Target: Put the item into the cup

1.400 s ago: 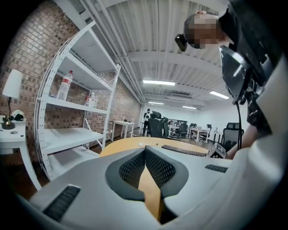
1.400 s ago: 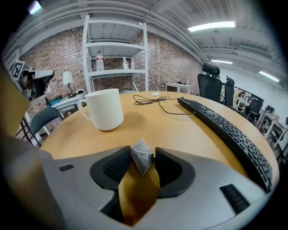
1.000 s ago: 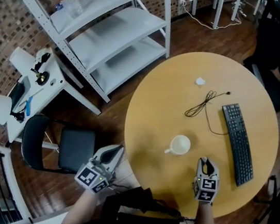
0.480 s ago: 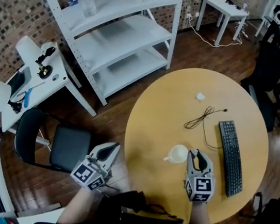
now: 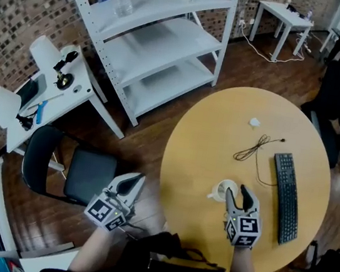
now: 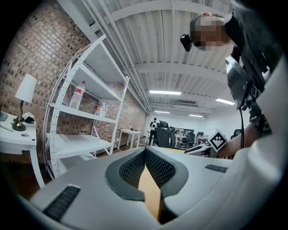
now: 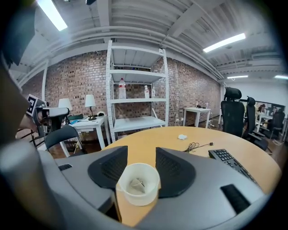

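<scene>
Your right claw (image 5: 241, 197) was short of the cup (image 5: 226, 189) a second ago, on your side of it, with its jaws narrow. Now it stands right at the cup and the jaws are opening, already wide, with nothing pressed between the pads. In the right gripper view you look straight down into the cup (image 7: 138, 183), and a small pale item (image 7: 136, 183) lies at the bottom of it, clear of the claw (image 7: 139, 155). By that, the drop looks made and the task is as good as done; what is left is to lift away without knocking the rim. Your left claw (image 5: 131, 183) is pressed together and empty, well left of the cup, off the tabletop (image 5: 207, 144). The keyboard (image 5: 285, 197) lies right of the cup, and the cable (image 5: 253, 151) beyond it.
</scene>
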Action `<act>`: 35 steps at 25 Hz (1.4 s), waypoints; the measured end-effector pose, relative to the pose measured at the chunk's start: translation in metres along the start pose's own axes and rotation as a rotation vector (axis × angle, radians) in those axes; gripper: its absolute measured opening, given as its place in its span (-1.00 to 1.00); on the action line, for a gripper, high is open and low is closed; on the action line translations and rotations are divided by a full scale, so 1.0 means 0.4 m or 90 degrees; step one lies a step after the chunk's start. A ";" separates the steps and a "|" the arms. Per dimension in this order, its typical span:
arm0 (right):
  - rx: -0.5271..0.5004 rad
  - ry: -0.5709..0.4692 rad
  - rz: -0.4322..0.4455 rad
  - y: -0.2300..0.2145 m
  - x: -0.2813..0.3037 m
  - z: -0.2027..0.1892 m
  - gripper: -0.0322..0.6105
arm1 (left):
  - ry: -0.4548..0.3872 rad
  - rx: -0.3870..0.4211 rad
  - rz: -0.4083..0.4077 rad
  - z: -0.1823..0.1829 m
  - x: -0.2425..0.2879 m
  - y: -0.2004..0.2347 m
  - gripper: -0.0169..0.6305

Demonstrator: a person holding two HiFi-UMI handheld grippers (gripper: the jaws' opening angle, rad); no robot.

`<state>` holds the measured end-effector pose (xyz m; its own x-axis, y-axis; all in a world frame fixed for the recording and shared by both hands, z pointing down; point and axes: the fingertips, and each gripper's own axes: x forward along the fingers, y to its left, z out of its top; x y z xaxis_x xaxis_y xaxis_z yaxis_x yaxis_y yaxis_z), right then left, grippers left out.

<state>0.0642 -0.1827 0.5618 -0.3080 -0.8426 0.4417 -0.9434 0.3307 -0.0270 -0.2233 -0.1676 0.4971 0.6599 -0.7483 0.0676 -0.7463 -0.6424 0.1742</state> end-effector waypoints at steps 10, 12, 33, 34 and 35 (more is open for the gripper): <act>0.092 -0.076 -0.088 -0.100 -0.178 0.013 -0.38 | 0.034 0.010 -0.060 -0.029 0.036 -0.061 -0.96; 0.129 -0.106 -0.118 -0.139 -0.247 -0.002 -0.56 | 0.034 0.011 -0.074 -0.034 0.054 -0.078 -0.96; 0.215 -0.214 -0.363 -0.337 -0.768 -0.152 -0.88 | 0.051 0.029 -0.203 -0.011 0.221 -0.366 -0.96; 0.212 -0.214 -0.362 -0.337 -0.766 -0.150 -0.88 | 0.055 0.030 -0.202 -0.014 0.221 -0.365 -0.96; 0.207 -0.212 -0.360 -0.337 -0.762 -0.148 -0.88 | 0.057 0.031 -0.200 -0.016 0.221 -0.363 -0.96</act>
<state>0.2925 0.0548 0.4837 0.2648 -0.9489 0.1718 -0.9421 -0.2926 -0.1640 -0.0560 -0.1393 0.4841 0.8622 -0.4958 0.1043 -0.5065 -0.8484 0.1539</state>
